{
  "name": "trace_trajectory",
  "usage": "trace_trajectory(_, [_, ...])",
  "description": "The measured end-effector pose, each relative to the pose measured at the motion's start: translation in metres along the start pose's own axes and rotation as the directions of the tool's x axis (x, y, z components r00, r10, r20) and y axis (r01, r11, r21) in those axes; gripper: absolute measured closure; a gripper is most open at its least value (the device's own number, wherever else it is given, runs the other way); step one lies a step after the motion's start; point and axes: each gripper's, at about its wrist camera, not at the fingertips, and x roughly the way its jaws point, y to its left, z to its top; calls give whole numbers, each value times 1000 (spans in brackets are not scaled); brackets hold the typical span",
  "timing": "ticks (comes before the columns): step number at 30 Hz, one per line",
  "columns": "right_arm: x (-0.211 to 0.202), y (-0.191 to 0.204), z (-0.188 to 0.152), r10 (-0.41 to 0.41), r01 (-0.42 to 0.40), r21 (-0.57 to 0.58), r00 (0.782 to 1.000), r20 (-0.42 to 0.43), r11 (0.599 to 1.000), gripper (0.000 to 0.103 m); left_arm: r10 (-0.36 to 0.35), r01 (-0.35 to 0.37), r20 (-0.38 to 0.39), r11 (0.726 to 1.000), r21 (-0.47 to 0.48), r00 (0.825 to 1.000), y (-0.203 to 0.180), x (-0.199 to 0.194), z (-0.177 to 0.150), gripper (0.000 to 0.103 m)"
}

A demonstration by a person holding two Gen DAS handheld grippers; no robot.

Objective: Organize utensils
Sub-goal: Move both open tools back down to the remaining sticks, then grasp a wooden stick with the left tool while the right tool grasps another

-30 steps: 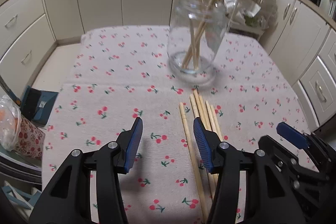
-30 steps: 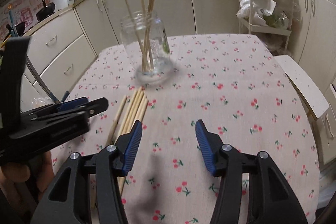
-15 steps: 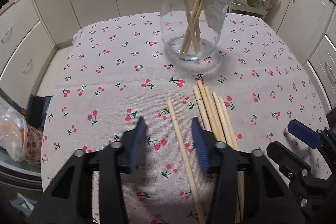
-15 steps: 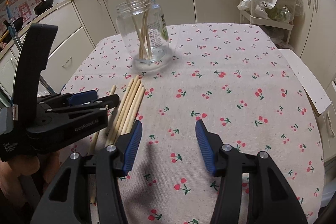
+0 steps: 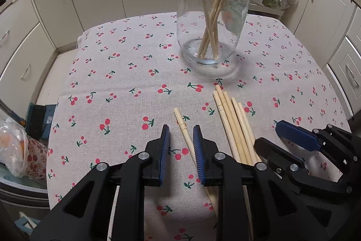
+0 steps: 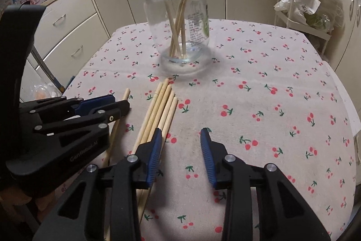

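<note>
A clear glass jar [image 5: 212, 22] [image 6: 178, 19] stands upright on the cherry-print tablecloth with several wooden chopsticks in it. One single chopstick [image 5: 183, 128] [image 6: 117, 125] lies apart on the cloth, and my left gripper [image 5: 181, 136] straddles it, its jaws narrowed around it with a small gap on each side. A bundle of several chopsticks [image 5: 234, 125] [image 6: 159, 115] lies just right of it. My right gripper [image 6: 181, 136] is open and empty over the cloth, its left finger over the bundle's edge. It also shows in the left wrist view [image 5: 300, 134].
The cloth-covered table [image 5: 126, 73] ends at the left, where a bag [image 5: 13, 148] and a blue box [image 5: 38, 116] sit below. Cream cabinets [image 6: 74, 35] surround the table, and a rack with bags [image 6: 304, 8] stands at the far right.
My left gripper has moved forward and lower over the single chopstick, and its jaws have narrowed around it. The right gripper has lowered a little and stayed open.
</note>
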Motion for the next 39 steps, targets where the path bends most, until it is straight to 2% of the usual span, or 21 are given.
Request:
trace_trajectory(7, [5,6,6,-26,26,-32,1000,-14,999,68,-8,8,-5,1000,2,1000,0,0,1,83])
trace_trajectory(9, [4,3,7,-37,36,-35,999,-20,999,73,-14,14,-4,1000,16,1000,-1,0,1,83])
trace_trajectory(12, [1,-7,8,-41,40,-24,999,-33,999,86,-43,42,3,997,65,999,-8,0,-1,85])
trace_trajectory(15, [1,-18,11,-11,11,3,999,-49,1000,88,-84,83,5,990,111,996,-12,-2,-3,85])
trace_trajectory(19, [7,-13,16,-11,9,-33,997,-71,999,88,-130,131,-22,989,75,991,-4,-1,1,85])
trace_trajectory(22, [10,-10,19,-23,19,-54,997,-72,998,88,-133,135,-37,989,63,990,-4,1,4,85])
trace_trajectory(24, [9,-9,18,-31,27,-64,997,-75,998,96,-133,135,-37,989,58,990,-6,2,5,85])
trace_trajectory(26, [7,-11,17,-21,16,-59,996,-87,998,97,-153,155,-46,987,53,987,-6,3,6,95])
trace_trajectory(29, [6,-12,15,-23,16,-70,994,-103,997,97,-175,178,-63,983,49,983,-5,3,5,96])
trace_trajectory(34, [11,-9,21,-41,31,-87,993,-114,996,97,-169,170,-86,985,12,982,-4,6,9,96])
trace_trajectory(37, [11,-5,19,-52,41,-116,995,-88,992,97,-124,127,-83,991,41,989,-12,7,10,96])
trace_trajectory(39, [10,-8,19,-32,24,-91,996,-82,996,97,-101,106,-82,992,64,992,-18,7,11,97])
